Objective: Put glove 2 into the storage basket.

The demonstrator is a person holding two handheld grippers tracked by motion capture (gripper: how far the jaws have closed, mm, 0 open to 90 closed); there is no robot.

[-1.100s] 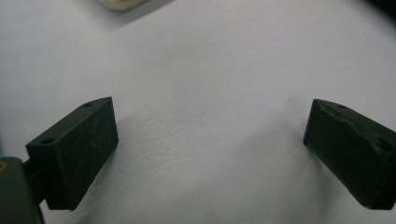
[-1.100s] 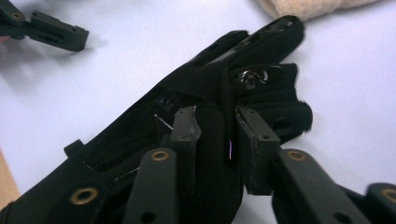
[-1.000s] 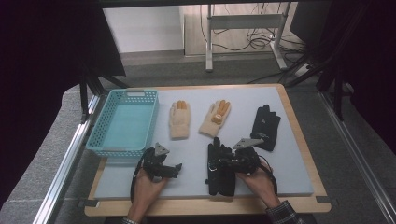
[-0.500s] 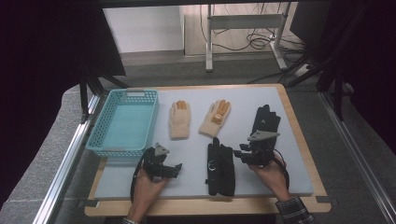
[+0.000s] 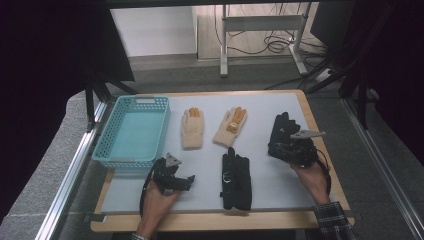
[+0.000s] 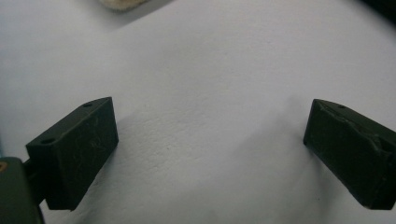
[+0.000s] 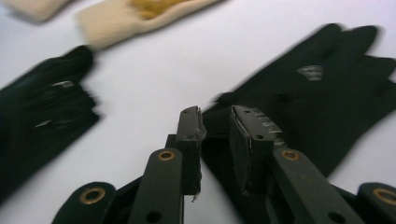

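**benchwatcher:** Grey mat on a wood-edged surface [image 5: 280,102], dark room behind it, cables on the floor at the back. Four gloves are laid out and a turquoise basket [image 5: 131,131] sits at the left with nothing in it that I can see. So I'd say the sorting has barely begun, if the gloves are meant to end up in there.

**gripnerd:** Agreed. The two cream gloves, left cream glove [image 5: 192,128] and right cream glove [image 5: 230,126], lie side by side mid-surface, untouched. The near black glove [image 5: 236,173] lies flat toward the front edge, between the two hands.

**benchwatcher:** And the far black glove [image 5: 283,129] is the one in play. The right claw [image 5: 279,149] is right at its cuff end. In the right gripper view the jaws have just been closing and stand with a narrow gap, the glove [image 7: 322,88] lying just ahead of and under them. I can't see fabric pinched yet.

**gripnerd:** Same read: not gripping, nearly there. The left claw [image 5: 186,181] rests near the front, well short of the basket, jaws wide apart over bare mat with nothing between them.

**benchwatcher:** So what's left is pretty much everything: pinch, lift, carry, and the same for the other three.
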